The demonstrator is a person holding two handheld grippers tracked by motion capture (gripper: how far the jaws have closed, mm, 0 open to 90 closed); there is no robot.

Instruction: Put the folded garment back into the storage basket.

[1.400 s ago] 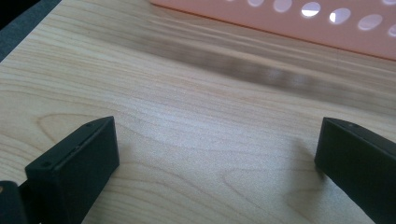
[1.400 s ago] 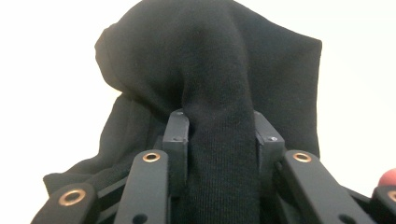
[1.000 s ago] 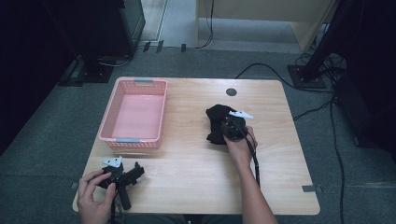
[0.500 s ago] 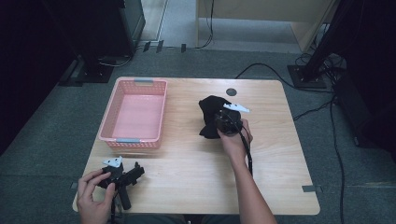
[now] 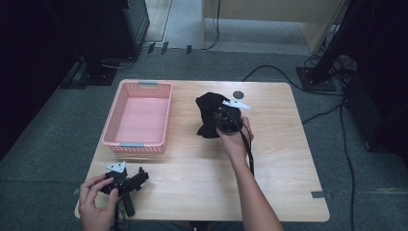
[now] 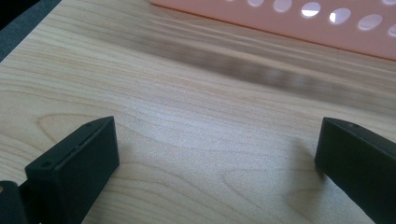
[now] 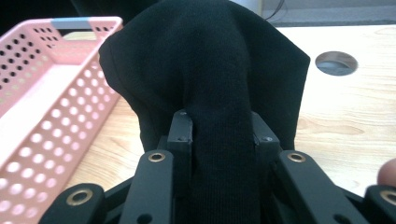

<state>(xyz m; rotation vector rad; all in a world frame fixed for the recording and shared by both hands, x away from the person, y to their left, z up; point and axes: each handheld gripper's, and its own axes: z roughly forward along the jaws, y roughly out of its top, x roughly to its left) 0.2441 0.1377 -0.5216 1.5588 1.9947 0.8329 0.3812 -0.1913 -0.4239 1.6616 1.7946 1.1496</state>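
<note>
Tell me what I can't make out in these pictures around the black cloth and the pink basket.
- Right gripper: in the right gripper view, the black cloth pinched between its fingers covers their tips.
- Table behind the cloth: hidden in that view by the fabric.
- Pink basket: the left gripper view's top edge cuts it off; one wall is visible.
- What kind of garment the cloth is: bunched up in the high view, cannot tell.

Black cloth (image 7: 210,70) is matt, finely knitted fabric. Desk (image 5: 279,159) is pale wood grain with a smooth, faintly sheened finish; basket (image 5: 137,144) is pink perforated plastic, slightly glossy. Jaws are matt black plastic with brass-coloured rivets.
</note>
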